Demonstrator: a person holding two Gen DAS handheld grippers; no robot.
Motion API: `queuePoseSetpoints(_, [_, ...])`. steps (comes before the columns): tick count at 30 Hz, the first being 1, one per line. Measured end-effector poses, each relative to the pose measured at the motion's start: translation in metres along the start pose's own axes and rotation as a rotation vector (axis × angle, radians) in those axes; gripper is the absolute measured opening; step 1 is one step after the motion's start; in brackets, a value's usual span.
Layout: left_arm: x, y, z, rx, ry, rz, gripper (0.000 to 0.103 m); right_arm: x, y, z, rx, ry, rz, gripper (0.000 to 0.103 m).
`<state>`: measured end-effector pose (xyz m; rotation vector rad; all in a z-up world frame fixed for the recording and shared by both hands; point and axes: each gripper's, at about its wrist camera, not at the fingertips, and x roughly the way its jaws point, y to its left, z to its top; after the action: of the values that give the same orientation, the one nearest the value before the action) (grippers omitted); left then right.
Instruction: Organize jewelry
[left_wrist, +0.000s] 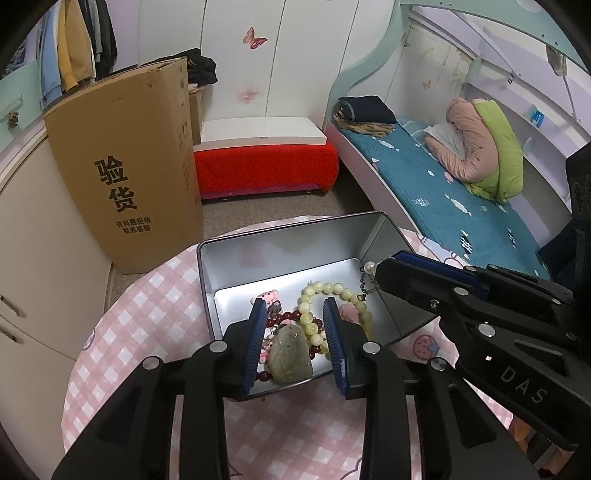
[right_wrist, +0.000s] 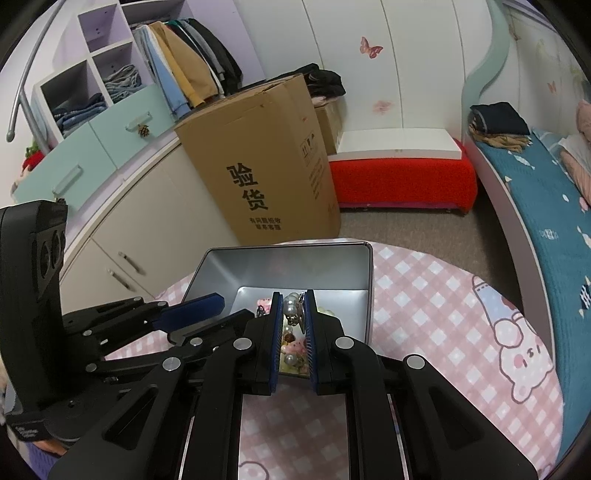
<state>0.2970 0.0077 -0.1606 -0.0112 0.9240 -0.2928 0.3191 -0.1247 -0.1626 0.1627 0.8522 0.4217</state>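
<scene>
- The jewelry all sits in the open metal tin (left_wrist: 295, 254) near the far edge of the table (left_wrist: 155, 302): a pale bead bracelet (left_wrist: 341, 291), a dark red bead strand (left_wrist: 291, 317) and a greenish stone pendant (left_wrist: 290, 354).
- The right tongs (right_wrist: 293, 295) are clenched on a pearl chain piece (right_wrist: 293, 306), held over the tin's right wall, so I'd say this is the drop-in step.
- Next move is probably just easing the tongs apart low inside so it doesn't snag the rim.
- The left tongs (left_wrist: 293, 308) are released, tilted down over the tin's near side, straddling the pendant and holding nothing.
</scene>
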Motion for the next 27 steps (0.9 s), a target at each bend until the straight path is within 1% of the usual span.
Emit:
queuePoseSetpoints(13, [-0.004, 0.002, 0.0, -0.018, -0.011, -0.014, 0.031, 0.0, -0.004, -0.002, 0.019, 0.006, -0.008, 0.013])
queuePoseSetpoints(18, [-0.01, 0.003, 0.0, -0.037, -0.028, -0.017, 0.041, -0.005, -0.007, -0.001, 0.033, -0.007, -0.006, 0.014])
queuePoseSetpoints(25, [-0.026, 0.001, -0.001, -0.043, -0.066, -0.021, 0.048, -0.021, -0.005, -0.002, 0.036, -0.034, -0.015, 0.015])
queuePoseSetpoints(26, [-0.031, 0.002, -0.002, -0.05, -0.076, -0.023, 0.051, -0.025, -0.005, -0.002, 0.04, -0.043, -0.021, 0.019])
queuePoseSetpoints(27, [-0.035, 0.002, -0.002, -0.057, -0.085, -0.021, 0.053, -0.029, -0.006, -0.002, 0.044, -0.05, -0.023, 0.031])
